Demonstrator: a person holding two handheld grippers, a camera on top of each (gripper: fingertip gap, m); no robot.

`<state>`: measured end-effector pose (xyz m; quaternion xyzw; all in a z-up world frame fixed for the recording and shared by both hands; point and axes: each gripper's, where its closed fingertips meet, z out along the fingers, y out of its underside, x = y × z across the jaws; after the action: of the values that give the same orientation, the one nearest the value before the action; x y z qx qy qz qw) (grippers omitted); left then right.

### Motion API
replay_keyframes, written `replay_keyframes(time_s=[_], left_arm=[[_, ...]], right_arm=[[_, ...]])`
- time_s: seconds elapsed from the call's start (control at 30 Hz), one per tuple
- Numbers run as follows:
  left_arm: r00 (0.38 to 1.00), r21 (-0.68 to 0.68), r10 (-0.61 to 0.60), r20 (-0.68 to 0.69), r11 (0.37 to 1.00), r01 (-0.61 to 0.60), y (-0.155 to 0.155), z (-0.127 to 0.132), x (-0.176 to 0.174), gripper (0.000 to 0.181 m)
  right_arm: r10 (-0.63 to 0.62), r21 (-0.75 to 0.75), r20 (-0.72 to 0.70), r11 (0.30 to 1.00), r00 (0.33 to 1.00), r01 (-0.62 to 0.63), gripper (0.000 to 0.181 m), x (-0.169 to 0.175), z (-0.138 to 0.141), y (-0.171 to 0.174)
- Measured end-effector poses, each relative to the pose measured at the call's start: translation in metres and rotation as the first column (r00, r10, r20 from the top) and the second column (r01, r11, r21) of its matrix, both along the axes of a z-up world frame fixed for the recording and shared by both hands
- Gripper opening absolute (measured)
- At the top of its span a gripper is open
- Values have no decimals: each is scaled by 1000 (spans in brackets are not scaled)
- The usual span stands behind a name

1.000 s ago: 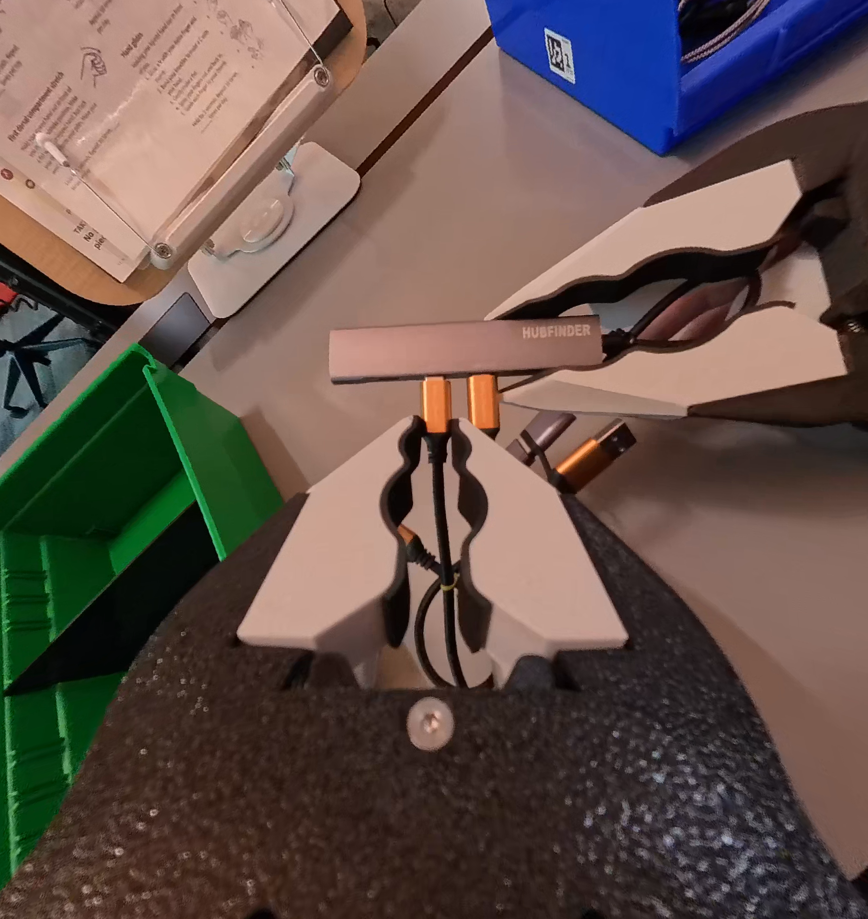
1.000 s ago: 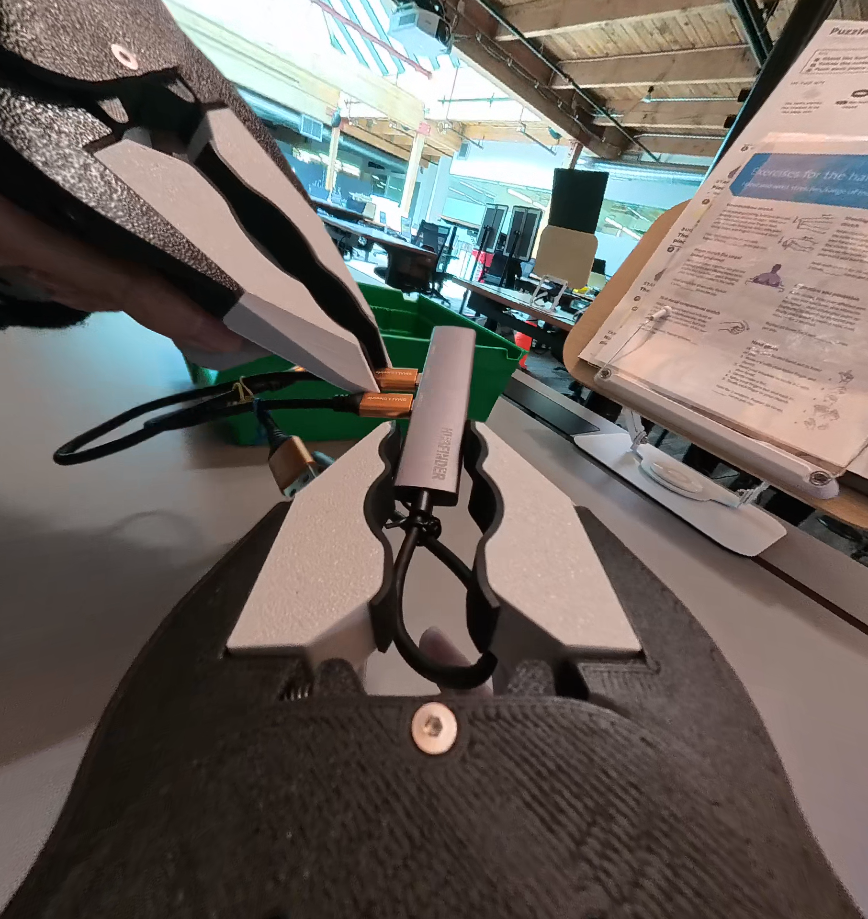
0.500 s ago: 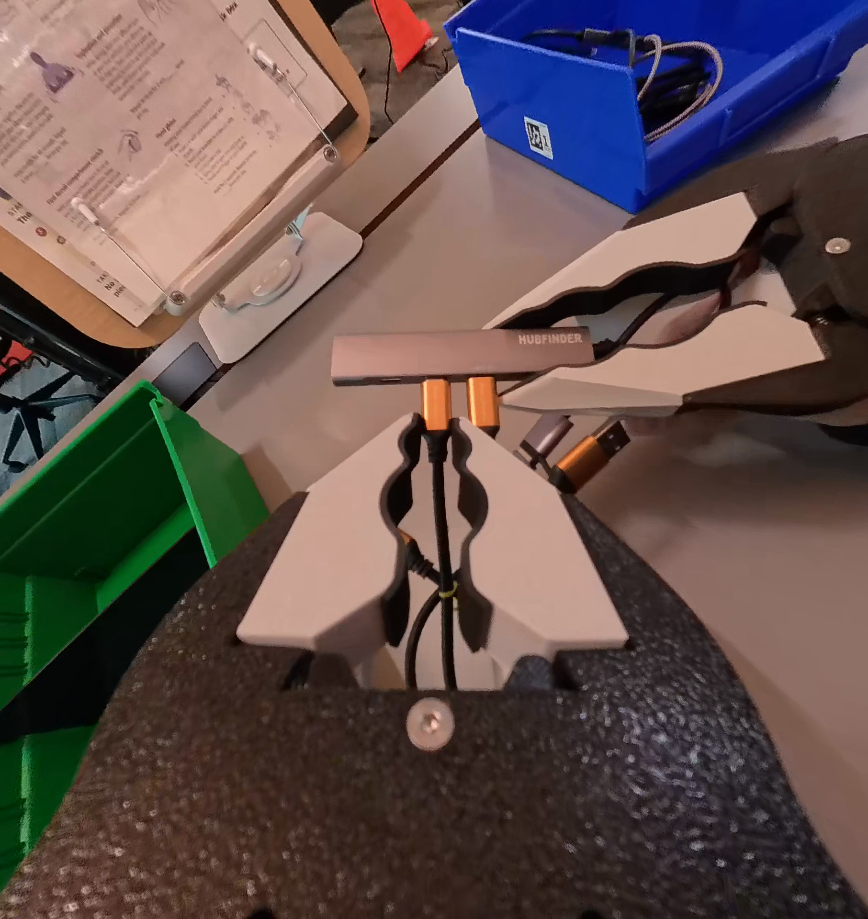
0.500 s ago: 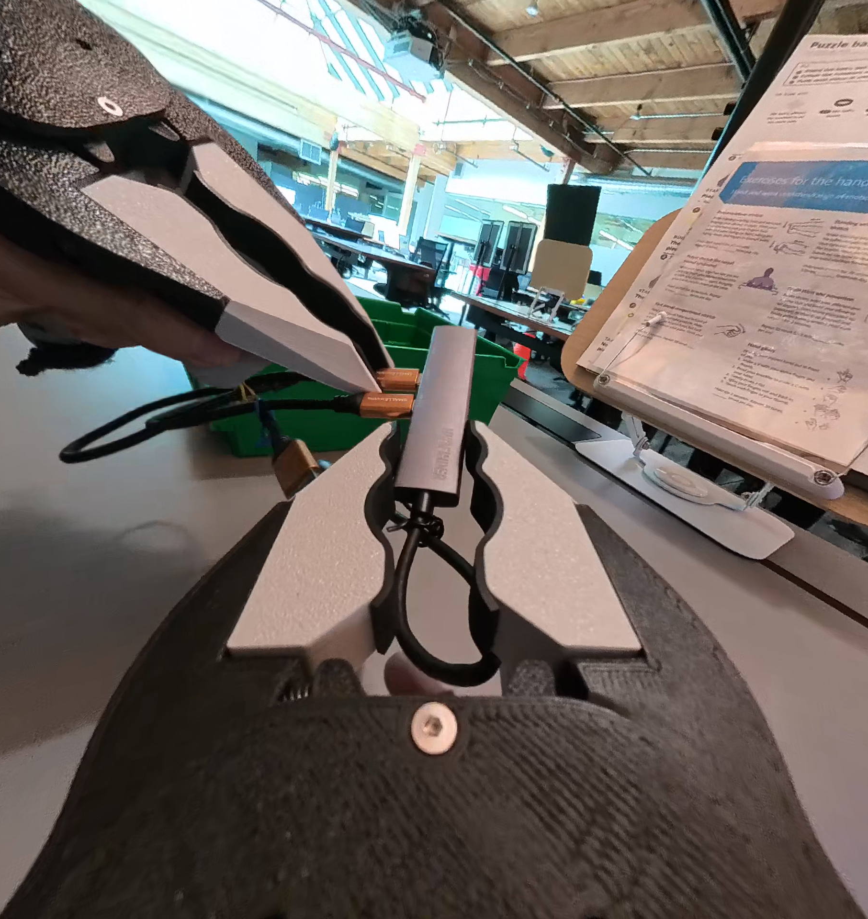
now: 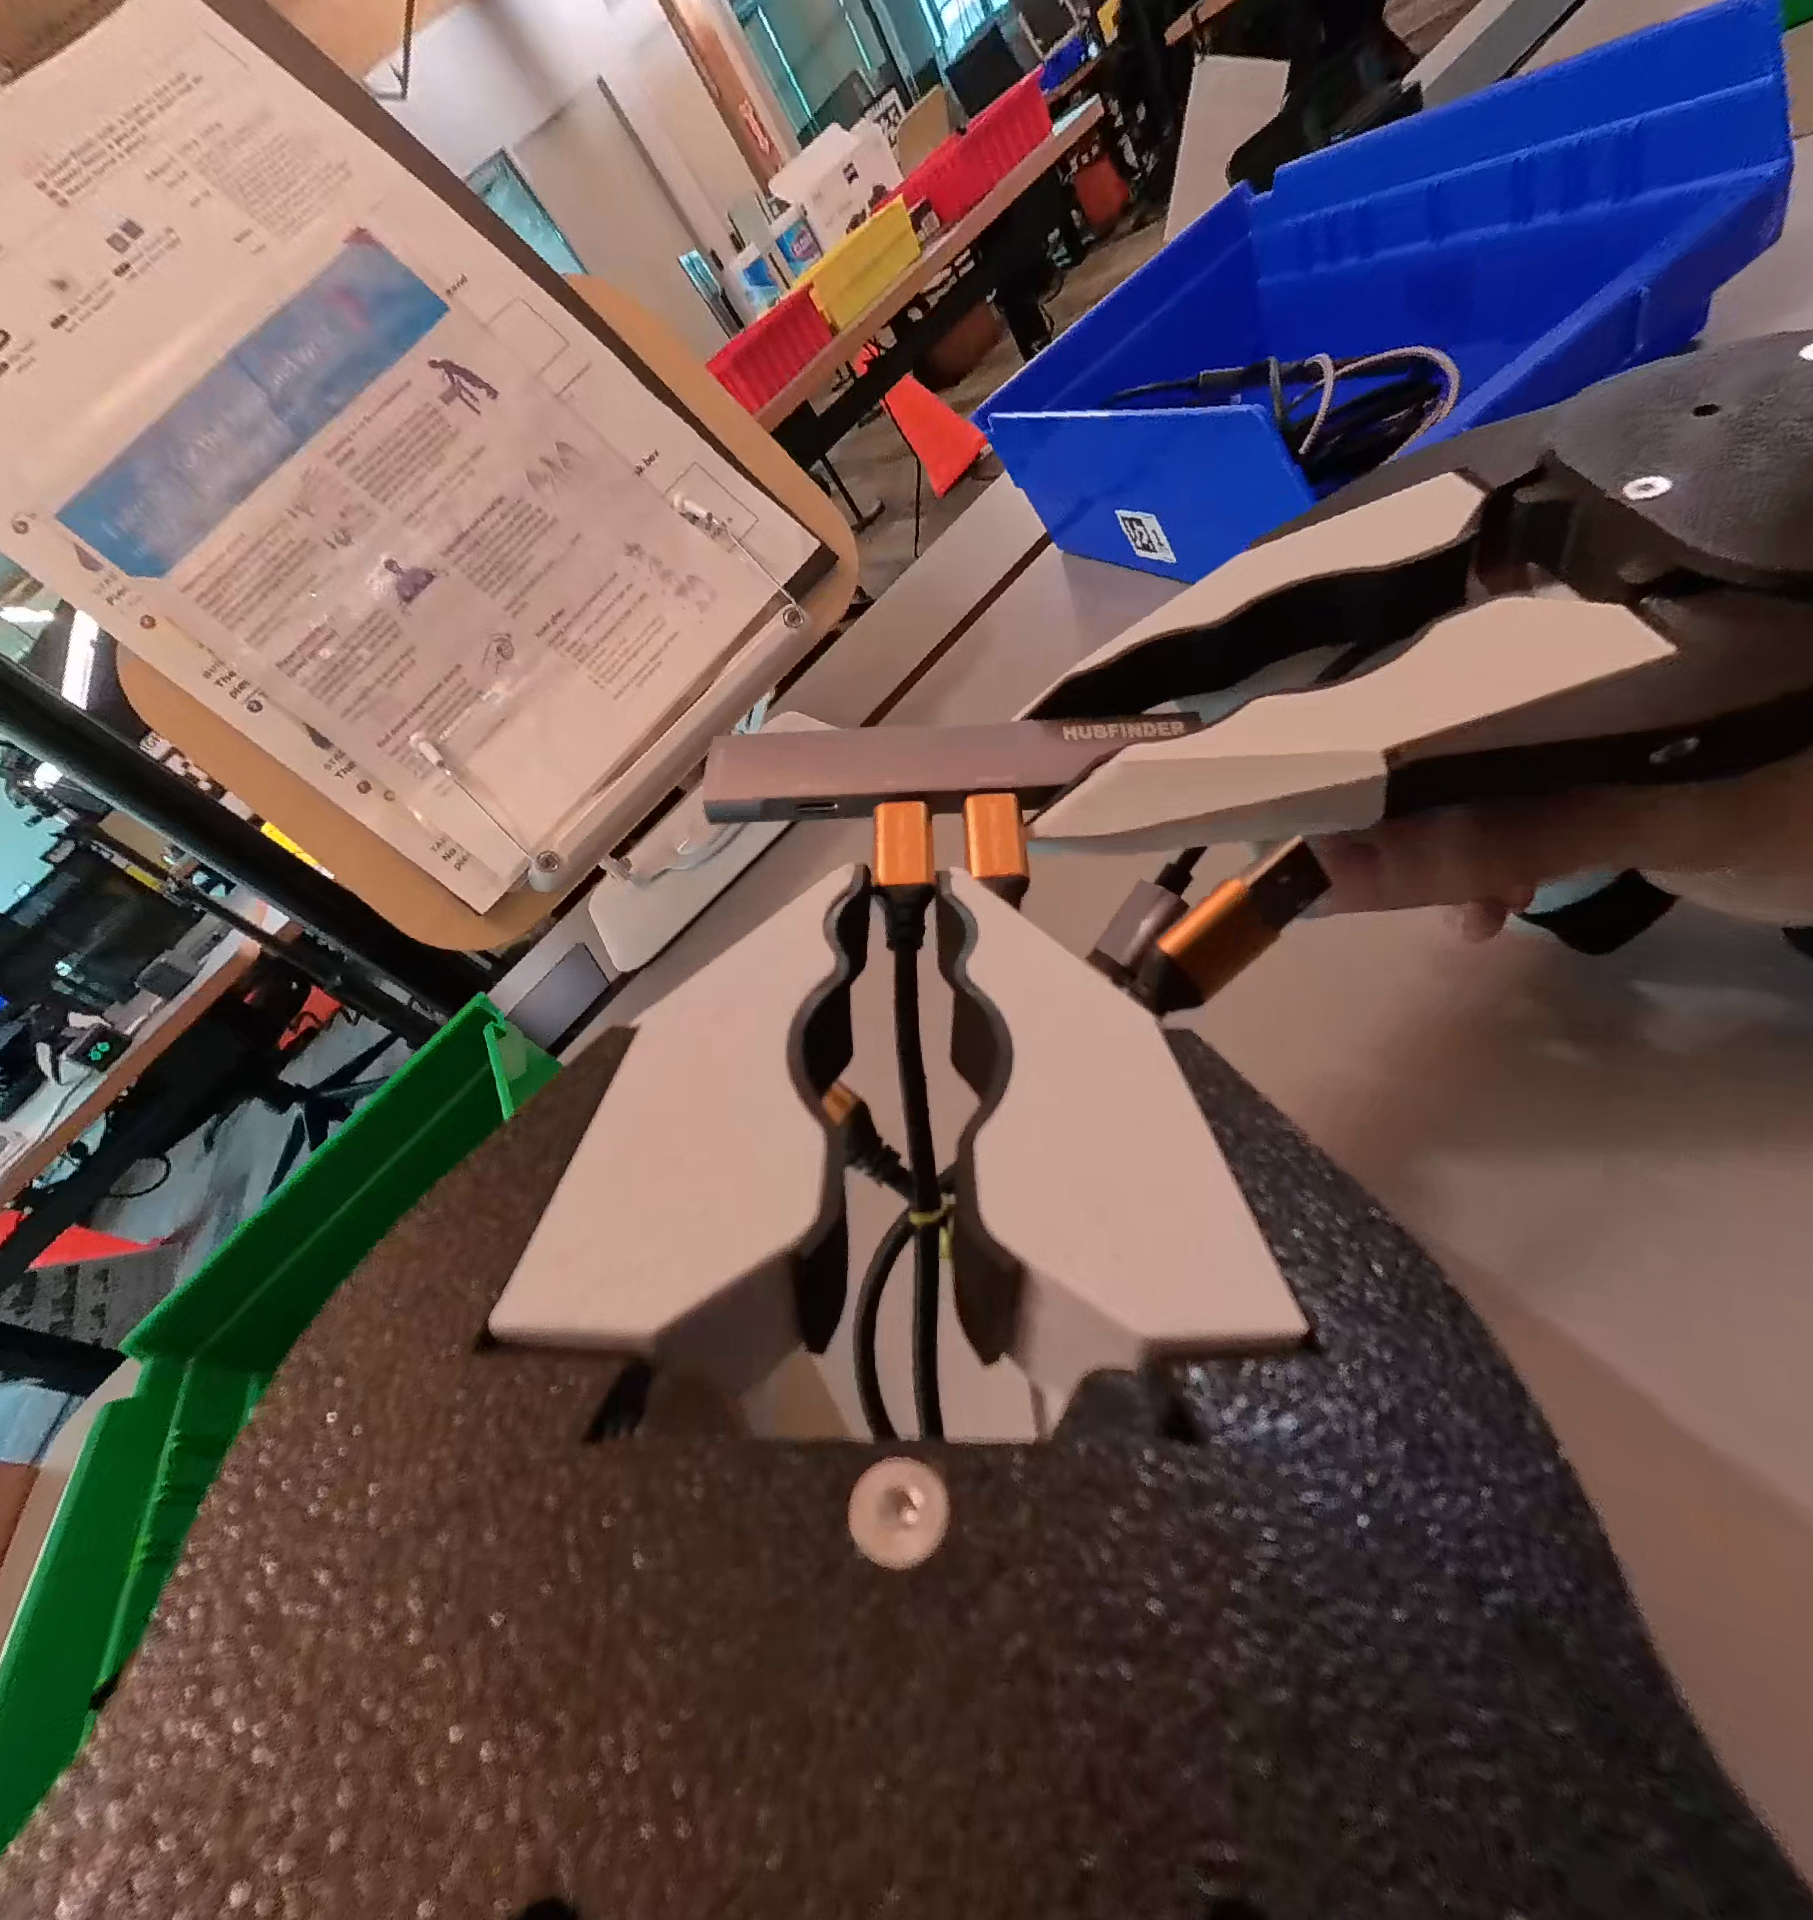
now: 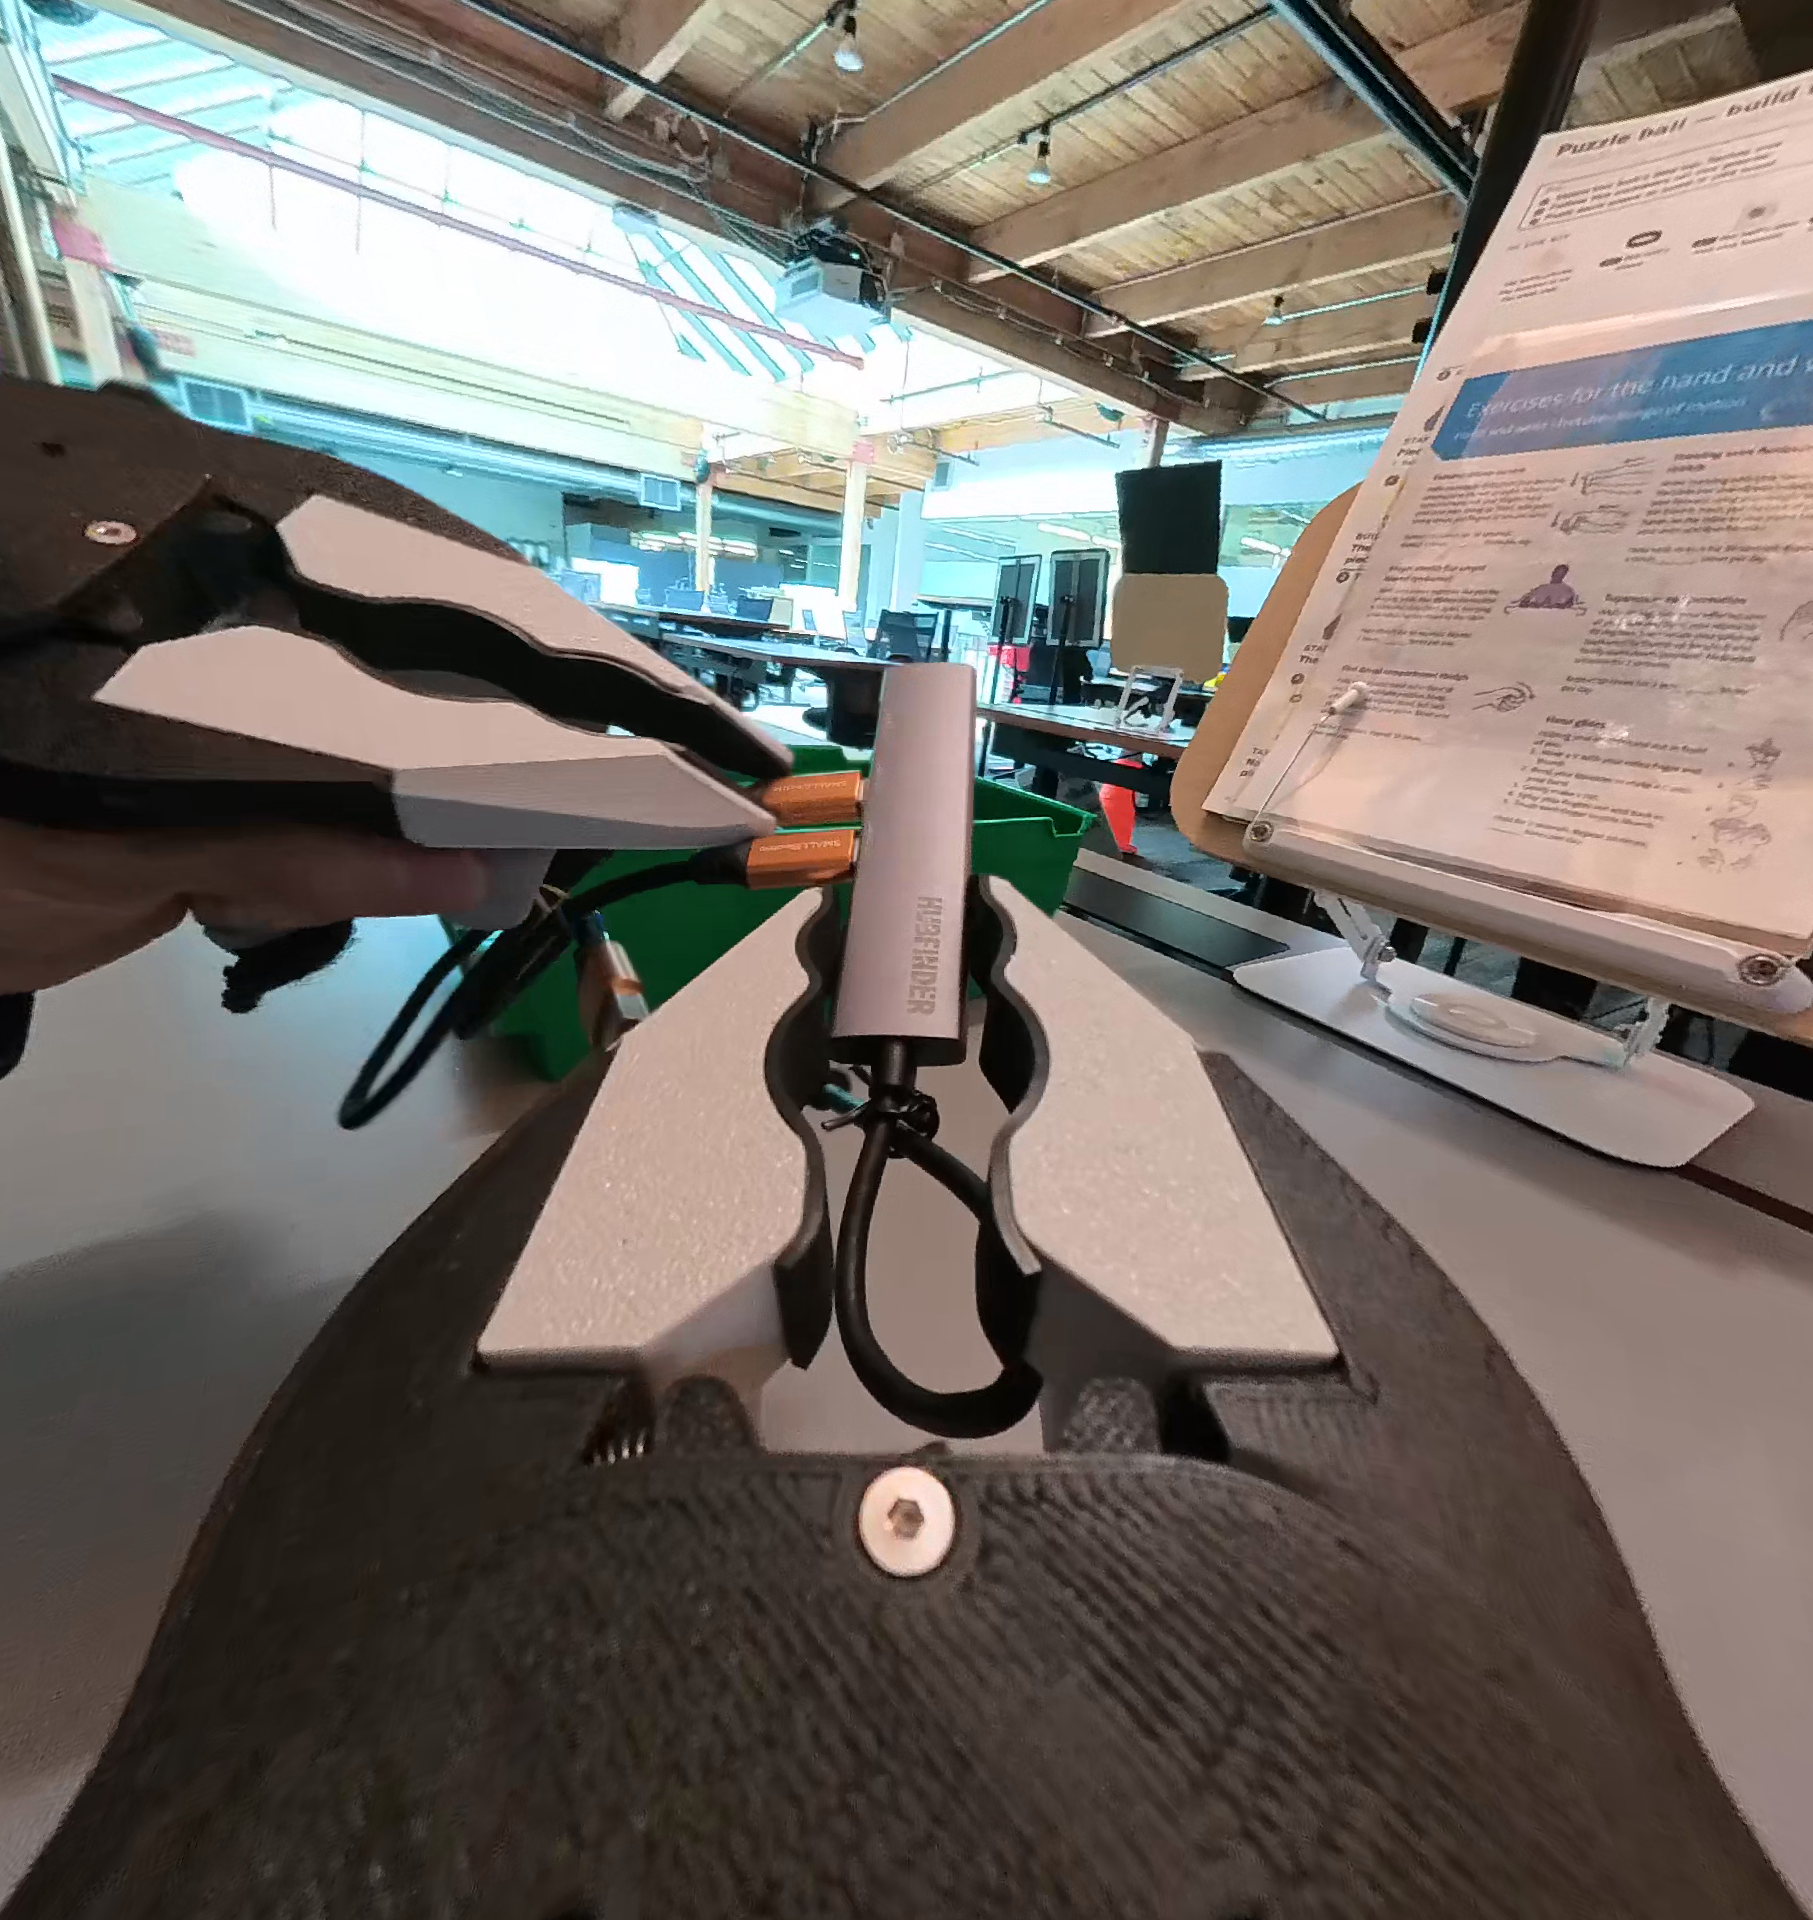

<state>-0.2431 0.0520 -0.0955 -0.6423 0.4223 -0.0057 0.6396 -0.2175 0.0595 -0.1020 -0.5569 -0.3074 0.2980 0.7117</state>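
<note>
A slim grey USB hub (image 5: pixel 881 764) is held in the air above the grey table. My right gripper (image 6: pixel 902 925) is shut on the hub (image 6: pixel 907 831) at its cabled end; the hub's short black cable (image 6: pixel 881 1247) loops between the fingers. Two orange plugs (image 5: pixel 949 836) sit in the hub's side ports. My left gripper (image 5: pixel 904 883) is shut on the black cable just behind the left orange plug (image 5: pixel 902 840). In the right wrist view the left gripper (image 6: pixel 756 800) comes in from the left at the plugs (image 6: pixel 808 826). A loose orange USB plug (image 5: pixel 1234 920) hangs below.
A green bin (image 5: pixel 310 1226) stands at the left, a blue bin (image 5: pixel 1401 343) with cables at the far right. A document stand with printed sheets (image 5: pixel 362 520) on a white base (image 6: pixel 1504 1060) stands behind. A hand (image 6: pixel 206 894) holds the left gripper. Only a small space, under 4 cm, lies between the two pairs of fingers.
Both grippers have lifted and tilted up together with the hub, so more of the room shows behind. The grips on the hub and the cable are unchanged.
</note>
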Motion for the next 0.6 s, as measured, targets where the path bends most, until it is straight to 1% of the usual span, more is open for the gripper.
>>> replay_keyframes(time_s=[0.07,0.17,0.23,0.47,0.6], left_arm=[[1000,23,-6,-1,1000,6,-2,1,0,5],[1000,32,-2,-7,999,3,-4,1,-2,5],[1000,19,-7,2,1000,7,-5,0,-1,5],[1000,0,10,5,1000,-10,-3,-4,-5,6],[1000,-27,8,29,1000,-7,-3,-6,-5,9]], right_arm=[[-1,-15,-9,1000,1000,1,23,1,-1,2],[-9,-41,-52,999,999,7,23,7,1,5],[8,-52,-65,999,998,-11,23,7,1,4],[16,-45,-31,999,999,-17,23,0,-2,3],[-5,-42,-20,999,1000,4,23,1,-3,5]])
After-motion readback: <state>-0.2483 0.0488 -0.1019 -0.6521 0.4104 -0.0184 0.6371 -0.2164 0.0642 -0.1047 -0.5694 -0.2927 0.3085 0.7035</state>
